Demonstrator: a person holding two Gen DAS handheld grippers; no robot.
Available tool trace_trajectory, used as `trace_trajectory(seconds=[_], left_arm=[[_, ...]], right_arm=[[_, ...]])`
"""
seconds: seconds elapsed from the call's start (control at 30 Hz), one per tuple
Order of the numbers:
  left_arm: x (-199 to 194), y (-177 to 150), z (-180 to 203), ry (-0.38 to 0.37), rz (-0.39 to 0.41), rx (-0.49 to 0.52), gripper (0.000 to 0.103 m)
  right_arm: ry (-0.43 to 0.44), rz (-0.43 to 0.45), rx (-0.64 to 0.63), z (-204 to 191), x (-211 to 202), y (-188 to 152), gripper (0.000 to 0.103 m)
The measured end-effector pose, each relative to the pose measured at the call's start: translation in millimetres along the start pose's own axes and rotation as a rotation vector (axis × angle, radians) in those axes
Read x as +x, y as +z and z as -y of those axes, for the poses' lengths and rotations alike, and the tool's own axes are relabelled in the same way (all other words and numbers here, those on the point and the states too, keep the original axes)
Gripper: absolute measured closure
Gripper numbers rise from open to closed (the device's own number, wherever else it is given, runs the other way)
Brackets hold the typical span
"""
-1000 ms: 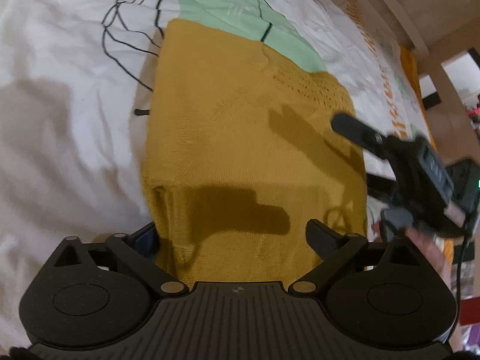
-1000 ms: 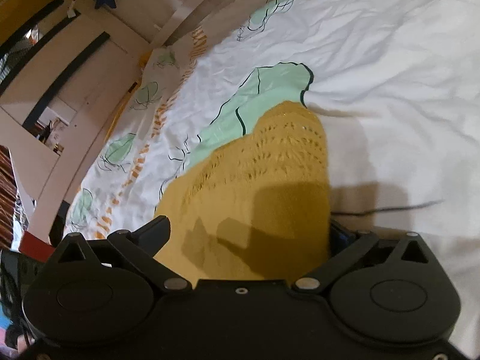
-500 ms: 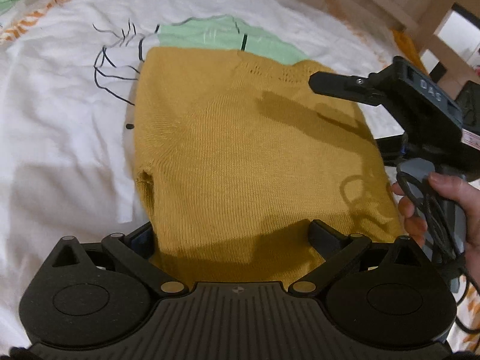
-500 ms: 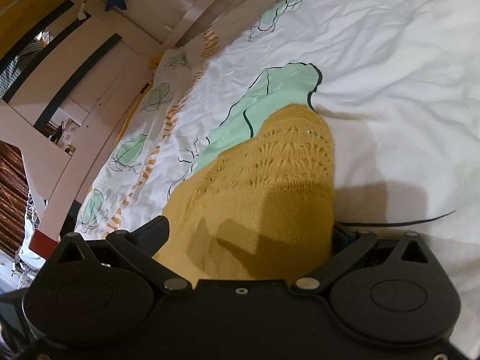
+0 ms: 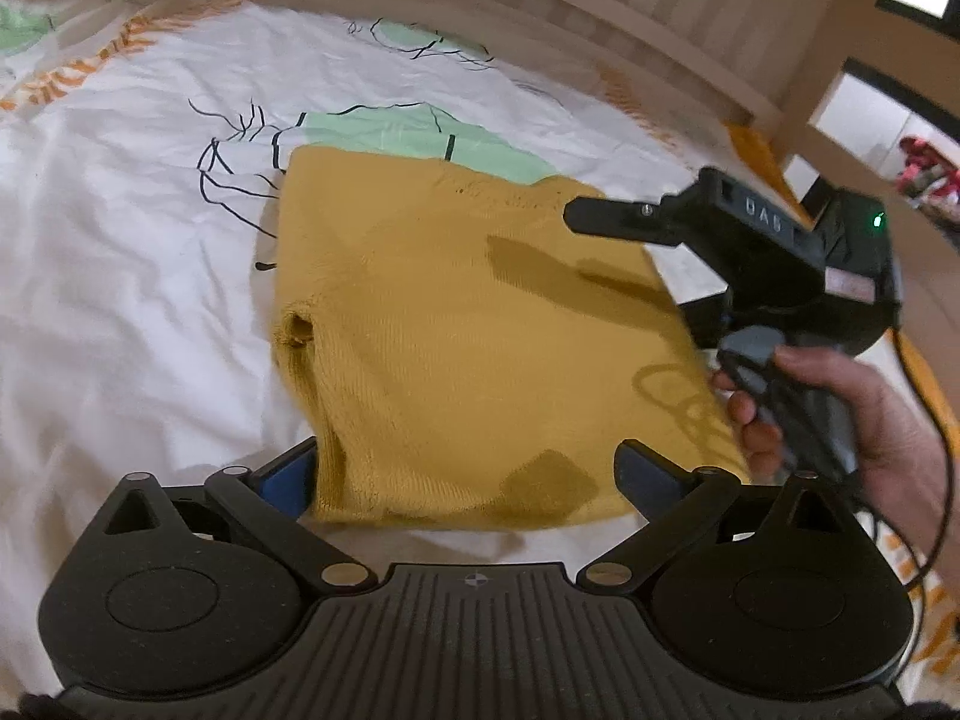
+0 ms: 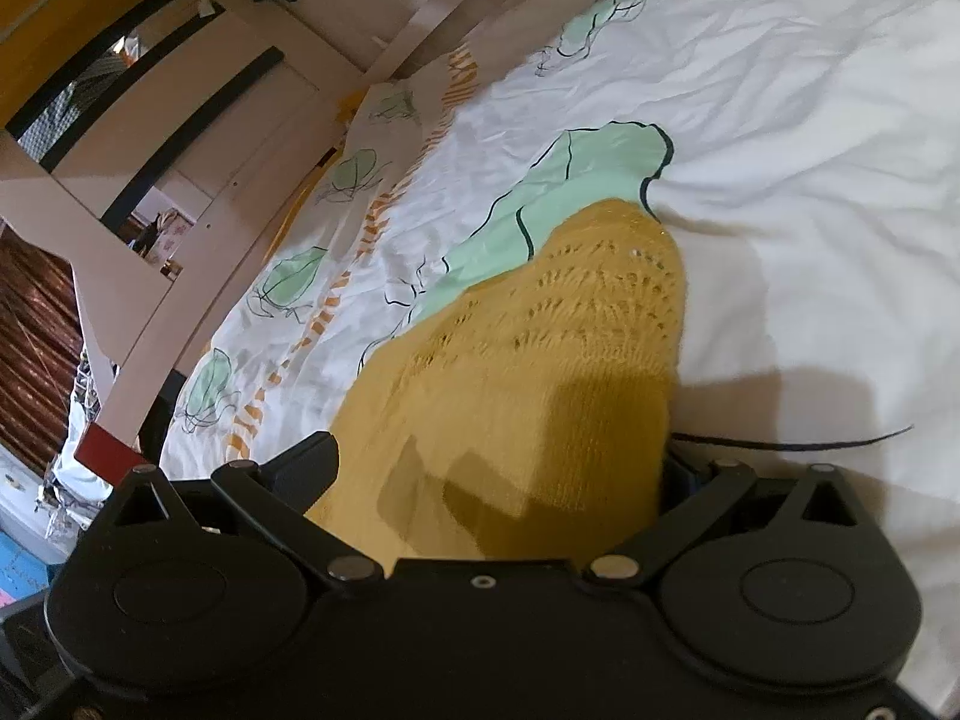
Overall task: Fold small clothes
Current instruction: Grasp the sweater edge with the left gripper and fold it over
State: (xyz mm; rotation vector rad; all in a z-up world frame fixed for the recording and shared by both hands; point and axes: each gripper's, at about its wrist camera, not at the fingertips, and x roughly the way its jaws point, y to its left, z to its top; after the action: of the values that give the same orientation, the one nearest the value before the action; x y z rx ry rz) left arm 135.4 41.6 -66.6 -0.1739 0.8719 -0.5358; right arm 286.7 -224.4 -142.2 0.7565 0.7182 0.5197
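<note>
Your left gripper [image 5: 465, 471] gapes at the sweater [image 5: 474, 336] hem | right gripper [image 6: 498, 468] also spread | sweater runs lengthwise ahead.

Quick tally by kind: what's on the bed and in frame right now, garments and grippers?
Mustard knit garment: 1
Handheld grippers: 2, the left gripper and the right gripper
White printed bedsheet: 1
Total: 4
</note>
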Motion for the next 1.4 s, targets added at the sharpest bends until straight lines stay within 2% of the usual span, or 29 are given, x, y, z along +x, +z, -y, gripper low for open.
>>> trace_trajectory(seconds=[0.13,0.23,0.37,0.4,0.43,0.5,0.53,0.57,0.6,0.67,0.7,0.8,1.13,1.27,1.33,1.4], left_arm=[[14.5,14.4,-16.7,-0.080,-0.020,-0.115,0.002],[29.0,26.7,-27.3,-0.105,-0.029,-0.195,0.002],[37.8,36.8,-21.8,-0.100,-0.082,-0.150,0.002],[36.1,35.1,-19.4,-0.100,-0.080,-0.137,0.004],[33.9,31.9,-19.4,-0.110,-0.067,-0.145,0.009],[30.4,25.2,-26.1,-0.143,-0.052,-0.222,0.036],[30.6,24.8,-29.4,-0.142,-0.066,-0.259,0.047],[31.2,26.0,-33.6,-0.152,-0.078,-0.289,0.069],[32.2,27.8,-39.2,-0.181,-0.098,-0.332,0.081],[31.0,28.3,-50.1,-0.273,-0.109,-0.438,0.084],[27.2,28.5,-51.7,-0.297,-0.109,-0.463,0.084],[12.5,25.8,-38.6,-0.304,-0.106,-0.404,0.084],[-17.4,-25.7,8.5,-0.428,-0.237,-0.379,0.084],[-24.2,-46.0,20.3,-0.451,-0.287,-0.357,0.083],[-25.0,-55.0,20.4,-0.442,-0.304,-0.365,0.083],[-30.1,-65.9,9.8,-0.403,-0.309,-0.378,0.083]], right_arm=[[0.010,-0.001,-0.007,1.6,1.8,1.2,0.000],[0.017,-0.004,-0.009,2.6,4.6,3.8,0.000],[0.032,0.004,0.014,5.7,5.0,6.5,0.000],[0.033,0.006,0.015,6.1,3.8,6.0,0.003],[0.019,0.008,0.012,5.6,2.1,5.3,0.008],[-0.051,-0.006,0.009,5.5,0.9,3.9,0.058],[-0.069,-0.019,0.027,8.3,0.7,2.9,0.061],[-0.054,-0.018,0.048,12.0,-1.7,2.0,0.063],[-0.044,-0.011,0.068,13.7,-5.3,1.0,0.064],[-0.061,-0.005,0.083,10.1,-11.0,-0.6,0.065],[-0.065,-0.004,0.089,7.4,-14.0,-1.8,0.065],[-0.080,-0.011,0.092,-2.8,-28.2,-9.5,0.065],[-0.137,-0.135,0.087,-32.3,-108.2,-63.7,0.065],[-0.148,-0.158,0.103,-40.6,-138.5,-89.4,0.064],[-0.158,-0.140,0.110,-43.0,-147.5,-97.4,0.062],[-0.206,-0.104,0.117,-43.3,-155.1,-103.9,0.058]])
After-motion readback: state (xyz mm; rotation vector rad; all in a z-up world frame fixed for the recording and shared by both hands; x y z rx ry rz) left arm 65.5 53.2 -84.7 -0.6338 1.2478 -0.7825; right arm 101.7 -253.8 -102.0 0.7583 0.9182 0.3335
